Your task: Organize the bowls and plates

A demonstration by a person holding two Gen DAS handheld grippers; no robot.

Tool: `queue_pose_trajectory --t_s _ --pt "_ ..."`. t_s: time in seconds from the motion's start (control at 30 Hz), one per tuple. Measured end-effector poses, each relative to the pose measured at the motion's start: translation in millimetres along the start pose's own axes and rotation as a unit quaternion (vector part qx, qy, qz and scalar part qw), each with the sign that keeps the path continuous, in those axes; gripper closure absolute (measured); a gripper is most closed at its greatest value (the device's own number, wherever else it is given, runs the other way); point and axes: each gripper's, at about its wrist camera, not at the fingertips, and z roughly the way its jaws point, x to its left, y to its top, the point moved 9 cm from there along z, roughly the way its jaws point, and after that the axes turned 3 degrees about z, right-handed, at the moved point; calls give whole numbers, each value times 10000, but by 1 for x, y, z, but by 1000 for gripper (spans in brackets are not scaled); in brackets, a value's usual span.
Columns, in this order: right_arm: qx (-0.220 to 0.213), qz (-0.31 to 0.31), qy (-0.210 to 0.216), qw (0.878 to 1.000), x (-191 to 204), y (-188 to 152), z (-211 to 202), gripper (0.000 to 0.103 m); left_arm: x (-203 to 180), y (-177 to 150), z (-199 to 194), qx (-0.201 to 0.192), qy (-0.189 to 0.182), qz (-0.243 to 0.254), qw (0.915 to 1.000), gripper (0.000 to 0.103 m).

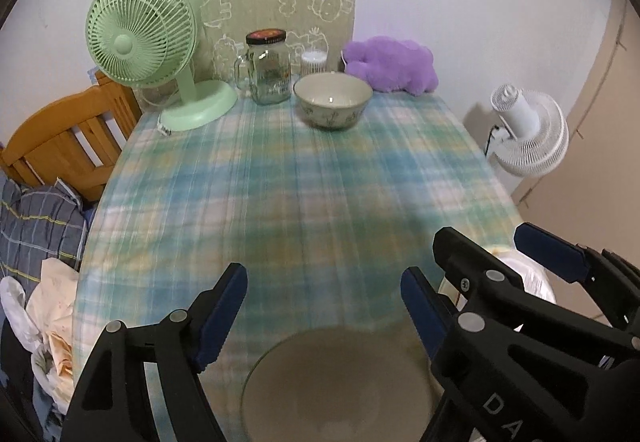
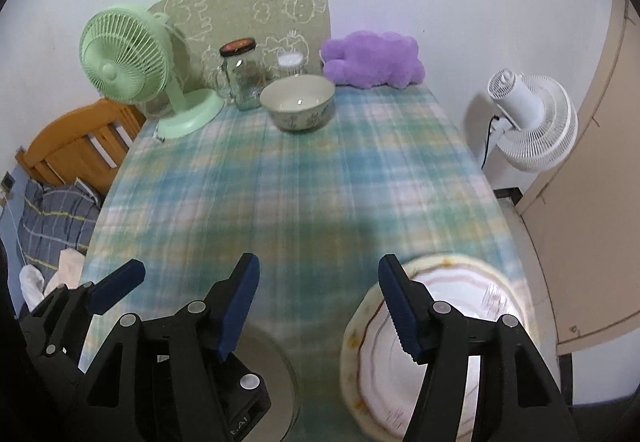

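Checked cloth covers the surface (image 1: pixel 280 178), set against a white wall. Both claws hang open and empty above its near edge. The left claw (image 1: pixel 324 306) has a clear glass plate (image 1: pixel 340 382) lying flat just below it; the right claw (image 2: pixel 316 302) has a white patterned plate (image 2: pixel 452 342) below on its right. A bowl (image 1: pixel 333 104) sits well ahead of both, probably a stacking spot.

Both wrist views overlook the same table (image 1: pixel 280 182).
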Motion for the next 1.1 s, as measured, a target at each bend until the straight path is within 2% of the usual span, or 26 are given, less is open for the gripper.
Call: queue_pose_trajectory --t_s 0.37,0.77,1.0,1.1 --pt "-176 -473 240 9984 -17 79 24 30 -11 67 21 -220 434 -460 9978 22" --pt "-253 -728 740 9943 -22 156 77 29 -7 133 58 -334 1110 -925 9889 22" --pt "-292 -735 832 9934 -17 196 102 29 0 171 83 -363 1114 -941 9886 25" --pt "-347 -684 882 9931 -15 214 113 23 3 183 94 -417 1063 -1012 9883 25"
